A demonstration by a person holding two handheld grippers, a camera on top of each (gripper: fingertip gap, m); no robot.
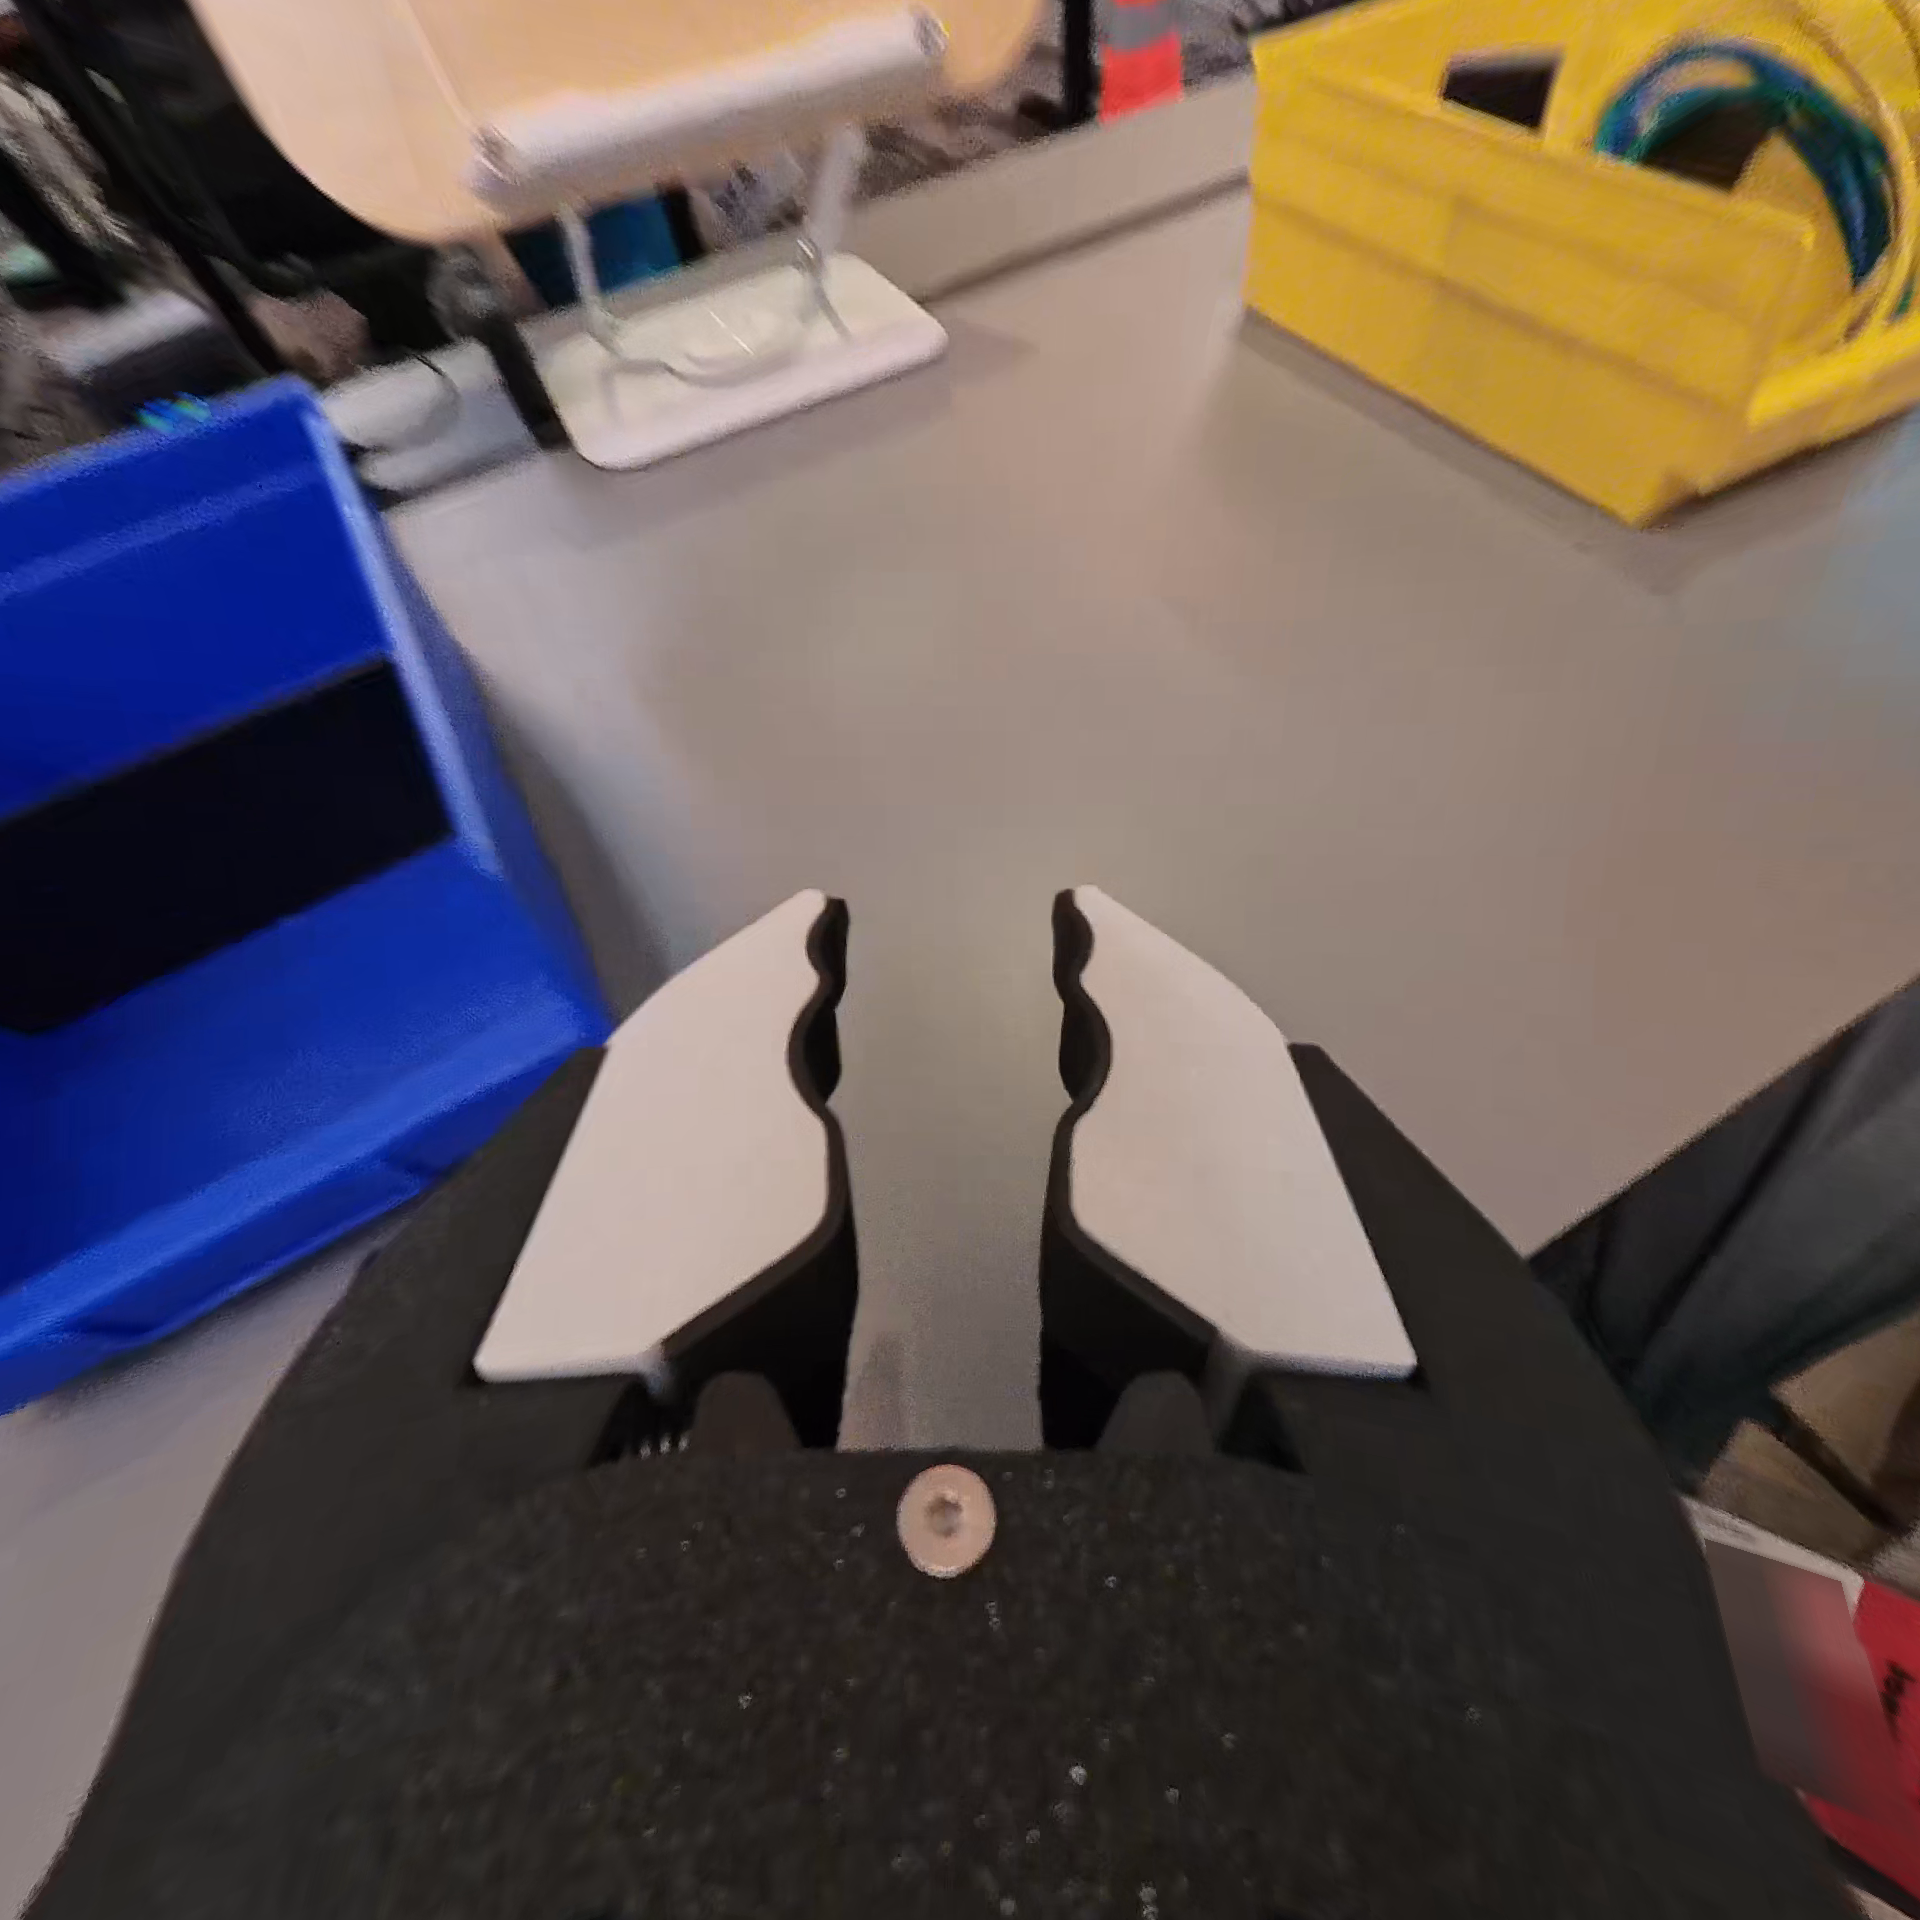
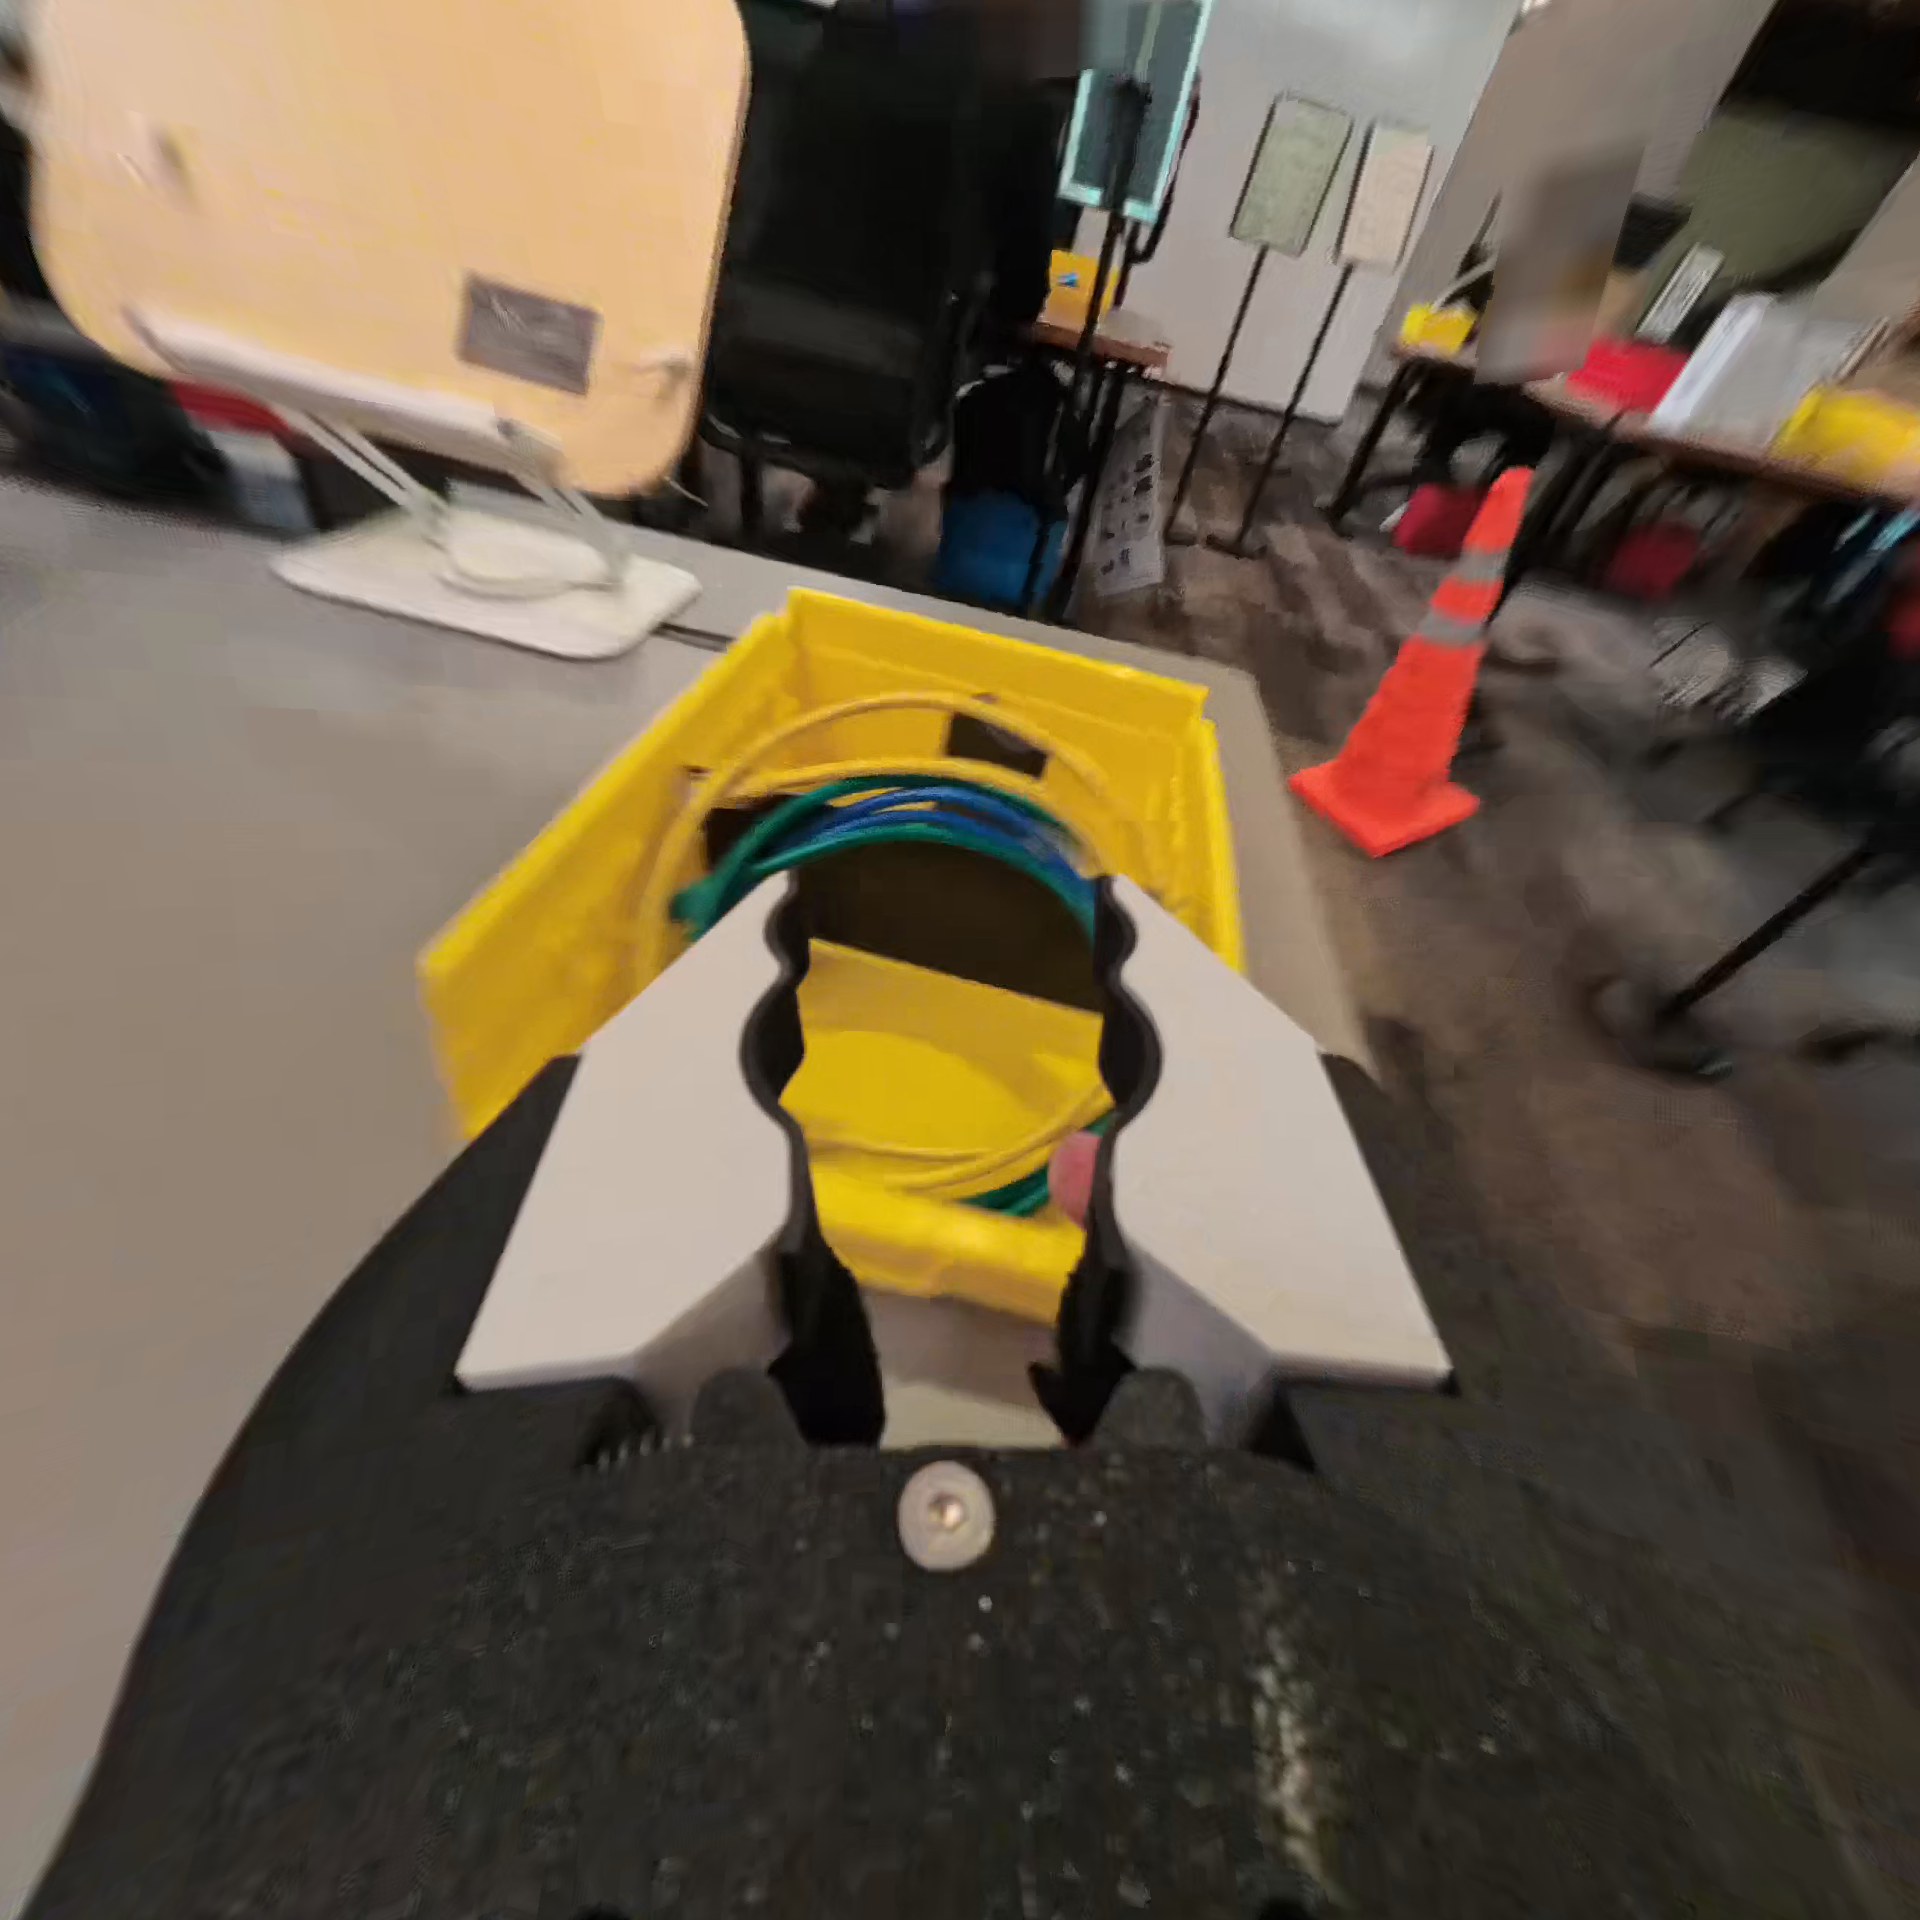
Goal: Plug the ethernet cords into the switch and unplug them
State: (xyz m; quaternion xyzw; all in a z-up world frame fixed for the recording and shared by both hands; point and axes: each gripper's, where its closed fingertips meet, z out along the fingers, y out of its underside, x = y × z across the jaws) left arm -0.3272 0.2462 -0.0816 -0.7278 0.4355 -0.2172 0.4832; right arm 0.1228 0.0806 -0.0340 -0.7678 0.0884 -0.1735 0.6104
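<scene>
Left hand-held gripper (image 1: 950, 920) parted over table (image 1: 1247, 727), right hand-held gripper (image 2: 948, 904) parted above yellow bin (image 2: 540, 935)

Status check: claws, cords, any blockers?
Left claw open over bare table. Right claw open, facing yellow bin holding coiled cords. Switch not identifiable.

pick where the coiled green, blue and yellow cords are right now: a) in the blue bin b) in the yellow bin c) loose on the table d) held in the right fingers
b: the coiled cords lie inside the yellow bin, ahead of the open, empty right gripper.
</scene>
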